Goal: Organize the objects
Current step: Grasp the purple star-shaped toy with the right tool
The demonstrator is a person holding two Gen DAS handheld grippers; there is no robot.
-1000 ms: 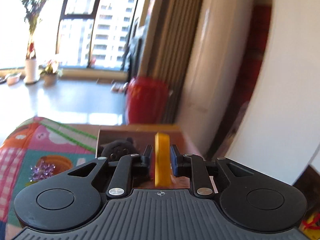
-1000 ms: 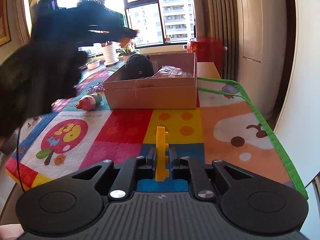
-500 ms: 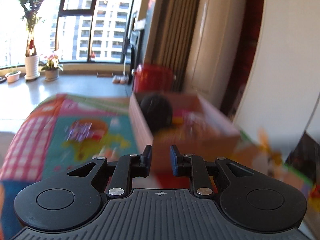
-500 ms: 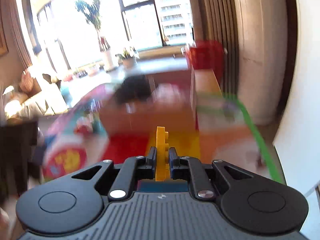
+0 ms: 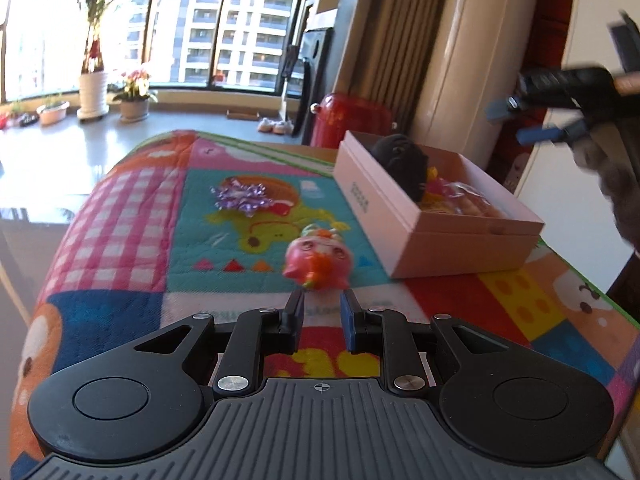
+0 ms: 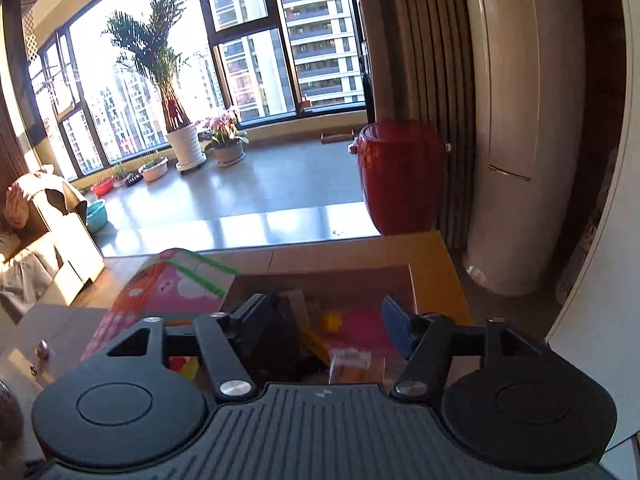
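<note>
In the left wrist view my left gripper [image 5: 322, 320] is open and empty, low over the colourful play mat [image 5: 132, 216]. A red-pink round toy [image 5: 318, 258] lies on the mat just ahead of its fingertips. A purple foil bow [image 5: 242, 196] lies farther back. An open cardboard box [image 5: 404, 232] at the right holds a black round toy [image 5: 400, 160] and other items. My right gripper [image 5: 524, 120] hovers above the box, blurred. In the right wrist view my right gripper [image 6: 324, 326] is open wide and empty over the box [image 6: 412, 280], above yellow and pink items [image 6: 344, 322].
The mat covers a table whose far wooden edge [image 6: 360, 250] shows beyond the box. A red bin [image 6: 400, 176] stands on the floor behind, with a white column [image 6: 520, 120], curtains and potted plants [image 6: 224, 140] by the window.
My left gripper let go of its yellow piece over the box and swung back low over the mat. My right gripper moved over the box and opened, releasing its yellow piece.
</note>
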